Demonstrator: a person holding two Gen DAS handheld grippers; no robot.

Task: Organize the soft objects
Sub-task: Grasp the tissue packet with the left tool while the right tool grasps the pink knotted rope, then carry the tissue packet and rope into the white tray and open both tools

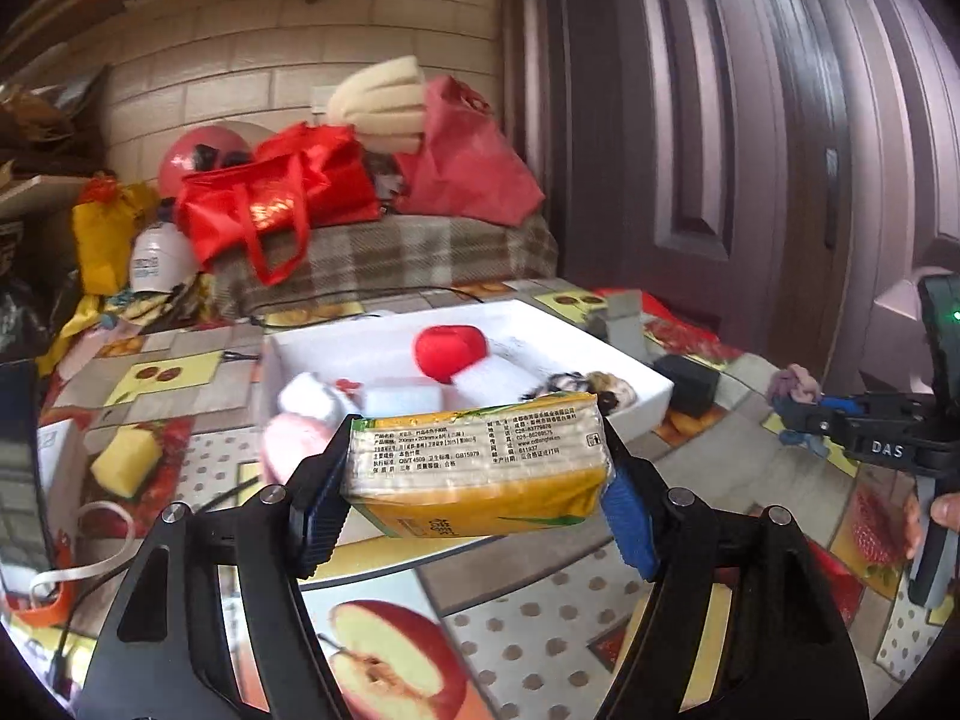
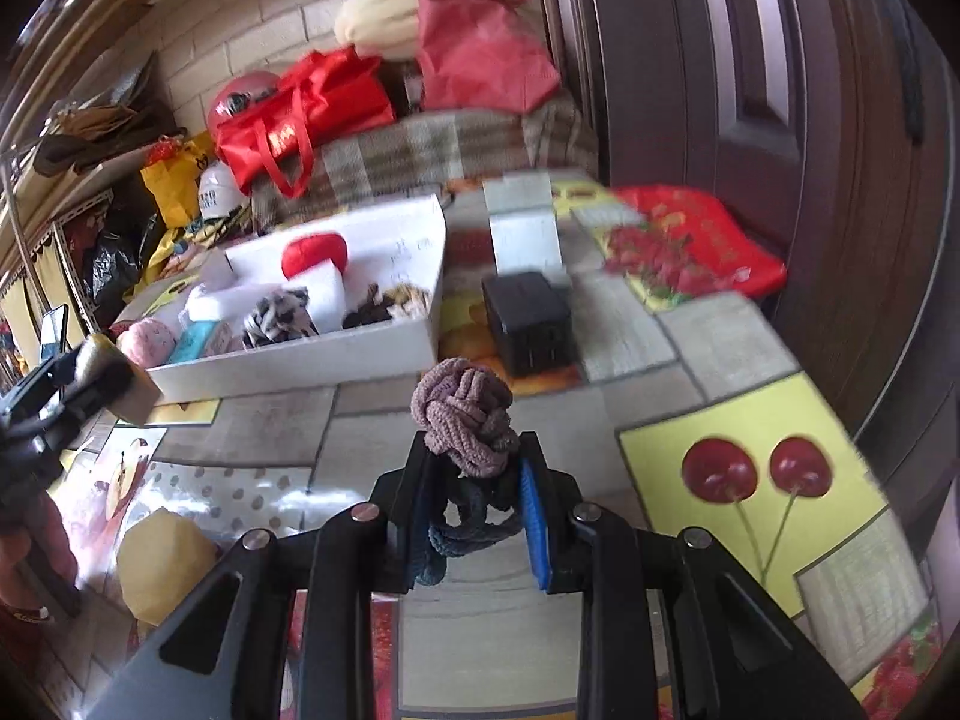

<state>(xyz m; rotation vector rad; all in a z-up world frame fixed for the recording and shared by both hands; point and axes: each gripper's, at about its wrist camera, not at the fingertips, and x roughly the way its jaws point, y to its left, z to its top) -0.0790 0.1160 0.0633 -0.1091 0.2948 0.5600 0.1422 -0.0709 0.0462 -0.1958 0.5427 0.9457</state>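
Observation:
My left gripper (image 1: 474, 480) is shut on a yellow tissue pack (image 1: 480, 456) and holds it above the table, just in front of the white tray (image 1: 654, 387). The tray holds a red soft ball (image 1: 449, 348), white foam blocks (image 1: 486, 378) and a pink plush (image 1: 288, 438). My right gripper (image 2: 474, 480) is shut on a bundle of knotted hair ties (image 2: 465, 420), mauve on top and blue below, held above the table right of the tray (image 2: 300, 363). The right gripper also shows in the left wrist view (image 1: 798, 408).
A yellow sponge (image 1: 126, 456) lies left of the tray; it also shows in the right wrist view (image 2: 162, 564). A black box (image 2: 528, 318) stands right of the tray. Red bags (image 1: 282, 198) sit on a plaid-covered bench behind. A dark door (image 1: 780, 120) is on the right.

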